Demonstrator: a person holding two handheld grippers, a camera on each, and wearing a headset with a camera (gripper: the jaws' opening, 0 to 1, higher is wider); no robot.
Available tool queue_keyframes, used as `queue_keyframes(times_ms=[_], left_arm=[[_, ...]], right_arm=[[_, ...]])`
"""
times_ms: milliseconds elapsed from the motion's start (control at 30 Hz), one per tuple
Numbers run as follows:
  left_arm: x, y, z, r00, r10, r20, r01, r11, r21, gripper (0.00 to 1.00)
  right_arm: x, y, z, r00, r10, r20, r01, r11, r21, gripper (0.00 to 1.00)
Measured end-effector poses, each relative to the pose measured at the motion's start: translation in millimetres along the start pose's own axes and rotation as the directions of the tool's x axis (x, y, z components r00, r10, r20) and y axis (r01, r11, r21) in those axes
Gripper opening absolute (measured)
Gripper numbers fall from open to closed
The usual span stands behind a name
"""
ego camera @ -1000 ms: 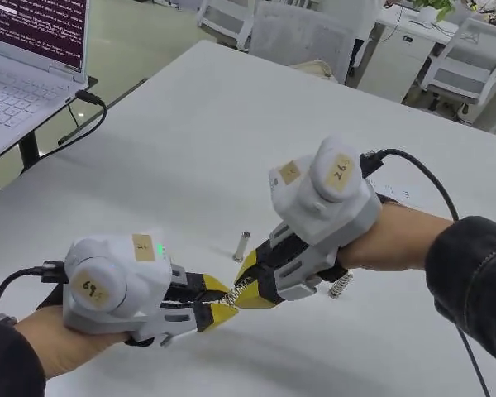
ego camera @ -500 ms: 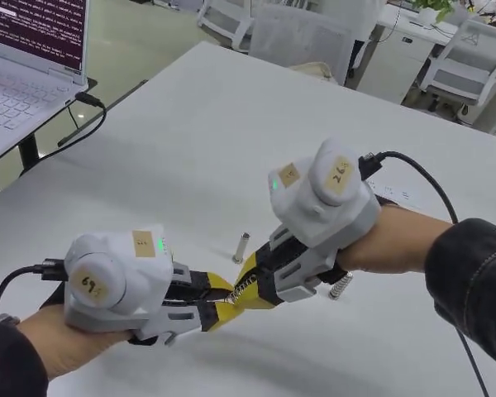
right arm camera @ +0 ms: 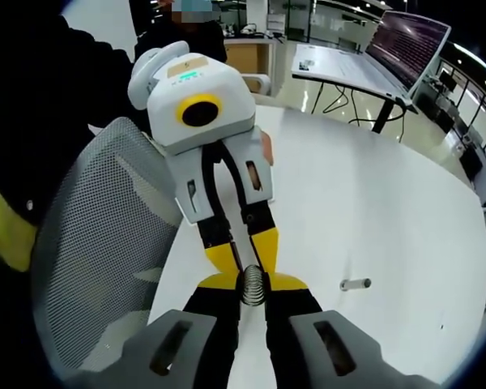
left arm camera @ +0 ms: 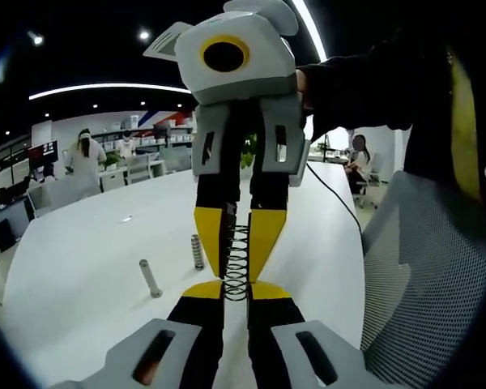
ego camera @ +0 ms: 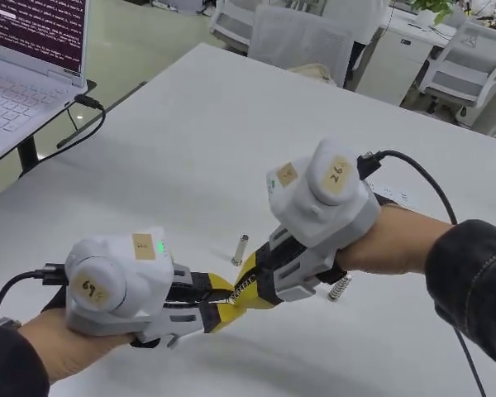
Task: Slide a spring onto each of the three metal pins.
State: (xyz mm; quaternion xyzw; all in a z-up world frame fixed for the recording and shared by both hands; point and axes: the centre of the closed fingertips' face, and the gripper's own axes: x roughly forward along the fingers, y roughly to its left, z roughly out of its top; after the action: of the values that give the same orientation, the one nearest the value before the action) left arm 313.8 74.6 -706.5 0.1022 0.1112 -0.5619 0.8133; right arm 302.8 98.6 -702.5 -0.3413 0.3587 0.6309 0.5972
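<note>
Reading handwritten "69" on my left tongs, "26" on right tongs. Both nearly closed, tip to tip, pinching same spring above bench. Pin inside coil: cannot tell. Loose pin lies near; second spring partly behind right tongs. Laptop text unreadable.

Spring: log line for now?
right gripper: shut on spring | left gripper: shut on pin | tips meeting | table: loose pin, loose spring
</note>
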Motion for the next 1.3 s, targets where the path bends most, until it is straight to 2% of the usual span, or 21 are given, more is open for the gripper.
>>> queue_keyframes(times_ms=[233,267,333,600,667,833,1000,1233,1300], left_arm=[[1.3,-0.6,-2.5,1.0,0.003,-0.009,-0.003,1.0,0.012,0.03],[1.6,-0.6,-5.9,0.9996,0.005,-0.027,-0.004,1.0,0.022,0.04],[1.5,-0.5,-9.5,0.999,0.01,-0.045,-0.009,1.0,0.026,0.11],[-5.9,3.2,-13.7,0.9986,0.03,-0.043,-0.03,1.0,-0.001,0.22],[-7.4,5.2,-13.8,0.9983,0.043,-0.04,-0.043,0.999,-0.009,0.28],[-11.7,12.5,-16.8,0.9956,0.083,-0.045,-0.085,0.996,-0.041,0.43],[-14.4,17.0,-17.2,0.9941,0.104,-0.033,-0.105,0.993,-0.057,0.52],[-17.8,25.4,-22.1,0.9883,0.147,-0.04,-0.149,0.987,-0.061,0.65],[-18.7,26.1,-23.3,0.988,0.149,-0.041,-0.151,0.987,-0.063,0.66]], right_arm=[[1.9,0.1,-1.4,0.9997,0.005,-0.026,-0.005,1.0,0.002,0.08],[1.4,-0.3,-1.7,0.9995,0.003,-0.033,-0.003,1.0,-0.005,0.08],[0.2,-1.6,-3.4,0.9988,0.002,-0.048,-0.002,1.0,-0.006,0.08],[-3.7,-6.2,-9.6,0.9968,-0.004,-0.08,0.004,1.0,-0.006,0.08],[-5.0,-8.0,-11.4,0.9959,-0.008,-0.09,0.008,1.0,-0.008,0.08],[-13.0,-19.3,-13.4,0.9937,-0.03,-0.108,0.029,1.0,-0.009,0.08],[-19.7,-27.9,-12.0,0.9922,-0.048,-0.115,0.047,0.999,-0.008,0.08],[-26.0,-43.4,-10.1,0.9874,-0.08,-0.137,0.078,0.997,-0.025,0.08],[-26.6,-46.9,-10.5,0.9852,-0.087,-0.148,0.083,0.996,-0.031,0.08]])
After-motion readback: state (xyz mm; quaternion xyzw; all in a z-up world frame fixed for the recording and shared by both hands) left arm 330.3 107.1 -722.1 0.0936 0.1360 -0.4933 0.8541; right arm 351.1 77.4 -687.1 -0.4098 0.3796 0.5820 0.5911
